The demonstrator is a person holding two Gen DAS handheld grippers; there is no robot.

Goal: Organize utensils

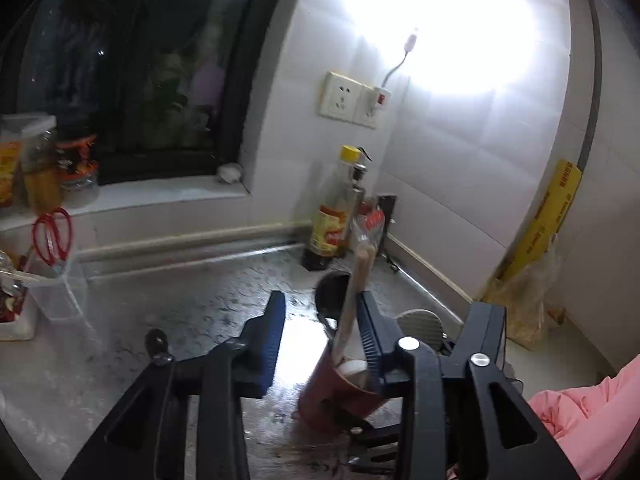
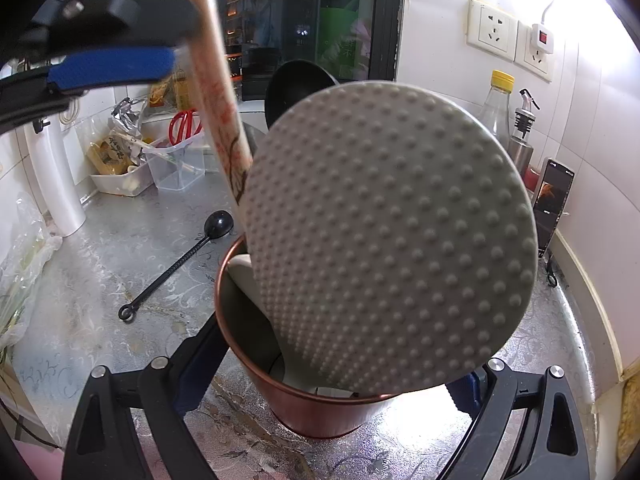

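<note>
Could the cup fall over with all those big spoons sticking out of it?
Maybe. The cup looks top-heavy: the dotted paddle and wooden handle stand well above its rim. The right claw straddles the cup; letting go carelessly could tip it. The left claw is open, with the handle leaning on one finger, so pulling away might drag it. The black spoon still lies nearby.

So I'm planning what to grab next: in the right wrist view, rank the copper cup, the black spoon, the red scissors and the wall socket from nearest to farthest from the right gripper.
1. Copper cup: between the fingers of the right gripper.
2. Black spoon: lying on the counter, to the left.
3. Red scissors: upright in the clear bin, far left.
4. Wall socket: on the tiled wall, upper right.
</note>
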